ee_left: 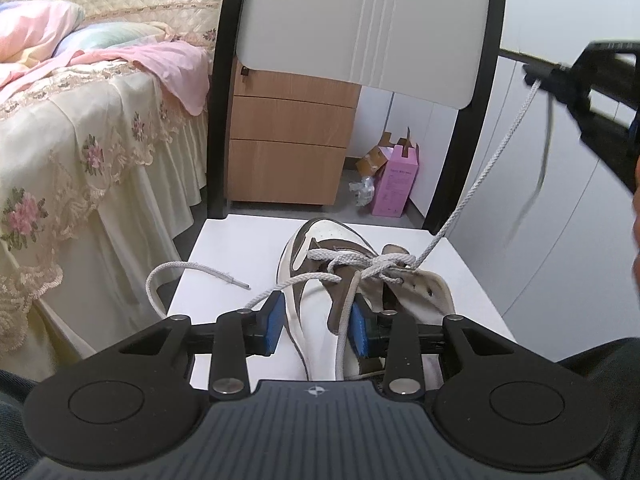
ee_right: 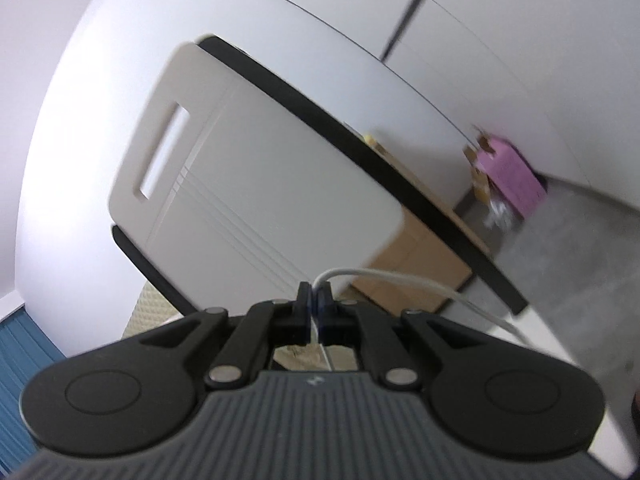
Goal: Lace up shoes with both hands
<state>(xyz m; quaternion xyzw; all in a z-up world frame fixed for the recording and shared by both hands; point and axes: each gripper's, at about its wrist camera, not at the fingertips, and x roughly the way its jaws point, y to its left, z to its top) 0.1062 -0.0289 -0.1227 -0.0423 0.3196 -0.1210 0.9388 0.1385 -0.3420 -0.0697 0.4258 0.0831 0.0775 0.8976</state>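
Observation:
A white and brown sneaker [ee_left: 320,304] lies on the white chair seat [ee_left: 232,248], its laces crossed over the tongue. My left gripper [ee_left: 318,322] is open, its blue pads on either side of the shoe's heel end, one lace strand running between them. A loose lace end [ee_left: 180,270] curls on the seat at the left. My right gripper [ee_left: 538,74] is raised at the upper right, shut on the other lace [ee_left: 486,168], which runs taut up from the shoe. In the right wrist view the right gripper [ee_right: 316,300] pinches the lace [ee_right: 400,278], whose free part trails right.
The chair's white backrest [ee_left: 360,20] with black frame stands behind the shoe. A bed [ee_left: 80,120] with floral cover is at the left. A wooden drawer unit [ee_left: 288,140] and a pink box [ee_left: 394,184] stand on the floor behind.

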